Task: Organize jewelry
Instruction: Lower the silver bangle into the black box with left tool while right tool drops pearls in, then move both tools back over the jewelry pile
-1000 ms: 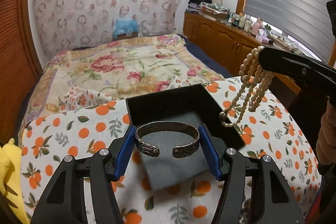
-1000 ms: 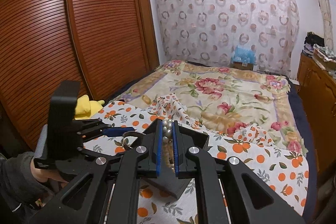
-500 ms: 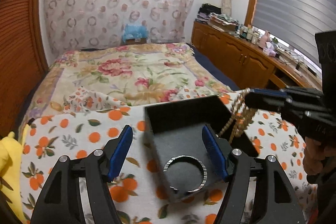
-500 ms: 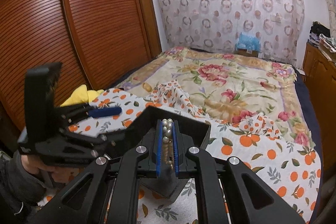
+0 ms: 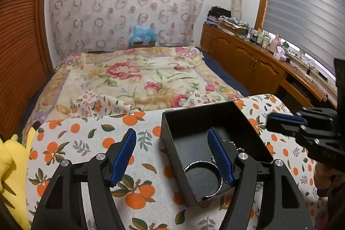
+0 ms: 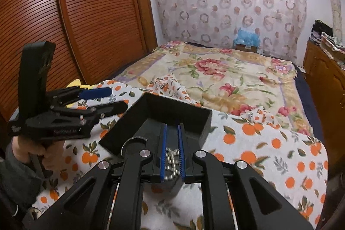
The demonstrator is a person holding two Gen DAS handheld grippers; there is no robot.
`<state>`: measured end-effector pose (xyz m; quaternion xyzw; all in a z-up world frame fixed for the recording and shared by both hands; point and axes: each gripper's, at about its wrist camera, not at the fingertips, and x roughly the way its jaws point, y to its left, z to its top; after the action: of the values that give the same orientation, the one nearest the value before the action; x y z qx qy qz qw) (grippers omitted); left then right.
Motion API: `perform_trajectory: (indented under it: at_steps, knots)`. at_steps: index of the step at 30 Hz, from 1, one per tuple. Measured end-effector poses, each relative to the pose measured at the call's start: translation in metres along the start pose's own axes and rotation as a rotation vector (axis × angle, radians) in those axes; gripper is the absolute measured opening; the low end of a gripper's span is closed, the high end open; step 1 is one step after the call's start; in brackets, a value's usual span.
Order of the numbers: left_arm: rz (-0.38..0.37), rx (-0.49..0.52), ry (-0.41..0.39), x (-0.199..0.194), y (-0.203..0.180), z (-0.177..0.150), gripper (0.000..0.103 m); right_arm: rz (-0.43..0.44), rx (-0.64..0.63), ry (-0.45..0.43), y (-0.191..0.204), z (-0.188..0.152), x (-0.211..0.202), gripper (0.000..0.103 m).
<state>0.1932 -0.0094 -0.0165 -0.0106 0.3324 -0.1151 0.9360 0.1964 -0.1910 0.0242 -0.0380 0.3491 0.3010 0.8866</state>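
1. At six o'clock in the left wrist view, my left gripper (image 5: 172,156) stood released, its blue pads wide apart and holding nothing. The silver bangle (image 5: 203,176) lay flat in the black box (image 5: 183,120), toward the near corner. A bit of the bead necklace (image 5: 231,142) showed on the box floor behind the right-hand pad. The box sat on the orange-print cloth (image 5: 86,135).

2. In that view the right gripper (image 5: 280,120) came in from three o'clock, just past the box's far-right wall. I could not judge its opening from there, and the pad hid most of the beads.

3. At six o'clock in the right wrist view, the right gripper (image 6: 172,150) had its blue pads parted by a narrow gap. The bead necklace (image 6: 171,162) lay in a heap seen through that gap. To me it looked let go, though I could not rule out a strand touching a pad. The bangle (image 6: 134,139) peeked out at about ten o'clock from the fingertips, largely covered by the gripper body. The left gripper (image 6: 103,100) hovered at nine o'clock, over the cloth beside the box (image 6: 194,120).

4. My worry was a bead strand snagging on a ribbed pad as the right gripper lifted away, dragging the necklace back out. A finger might also clip the wall and shove the light box across the cloth. How the beads lay against the bangle was hidden.
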Motion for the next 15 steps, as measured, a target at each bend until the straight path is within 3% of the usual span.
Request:
perform_trajectory:
  at_steps: [9, 15]
  knots:
    - [0.006, 0.068, -0.024, -0.030, -0.030, 0.004, 0.066, -0.055, -0.012, 0.016, 0.011, -0.047, -0.043, 0.013]
    - [-0.026, 0.084, -0.005, -0.058, -0.045, -0.018, 0.066, -0.055, 0.027, 0.028, 0.018, -0.081, -0.061, 0.014]
